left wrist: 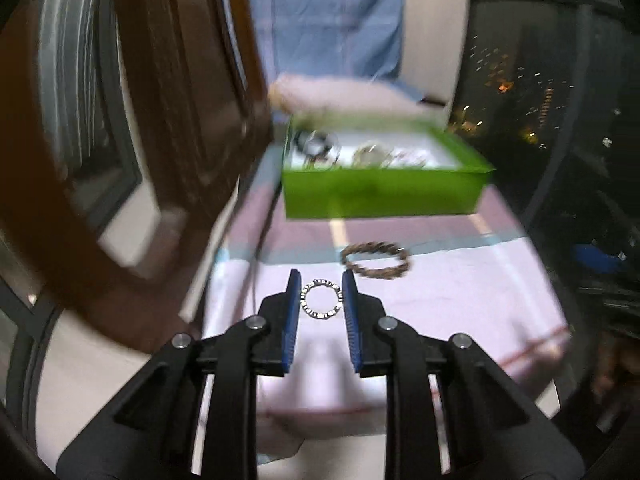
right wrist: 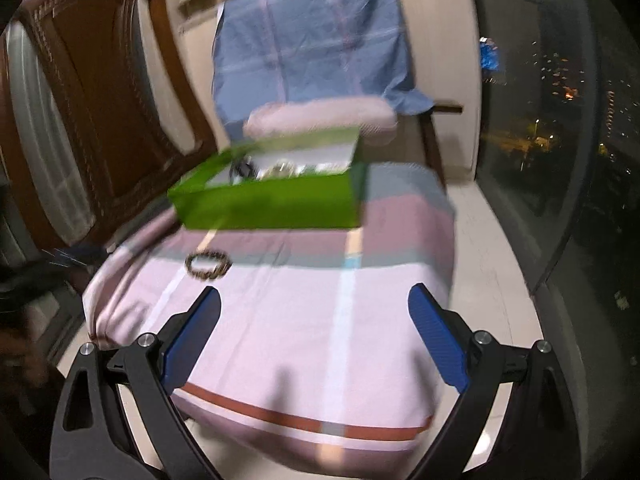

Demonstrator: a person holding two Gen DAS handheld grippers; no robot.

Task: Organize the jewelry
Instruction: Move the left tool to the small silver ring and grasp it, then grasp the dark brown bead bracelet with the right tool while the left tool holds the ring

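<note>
In the left wrist view my left gripper (left wrist: 322,292) is shut on a small silver beaded ring bracelet (left wrist: 307,309), whose two sides touch the blue pads (left wrist: 291,312). It hangs above the pink cloth (left wrist: 460,300). A brown braided bracelet (left wrist: 376,266) lies on the cloth just beyond and to the right. Behind it stands an open green box (left wrist: 380,194) with several pieces of jewelry inside. In the right wrist view my right gripper (right wrist: 314,300) is open over the cloth with nothing between its fingers. The braided bracelet (right wrist: 208,266) is ahead to its left and the green box (right wrist: 272,200) farther back.
A brown wooden chair (left wrist: 168,100) stands close on the left, also at the left in the right wrist view (right wrist: 100,92). A blue cloth (right wrist: 312,40) drapes over furniture behind the box. A dark window (right wrist: 540,120) runs along the right, with pale floor (right wrist: 492,280) beside the cloth-covered surface.
</note>
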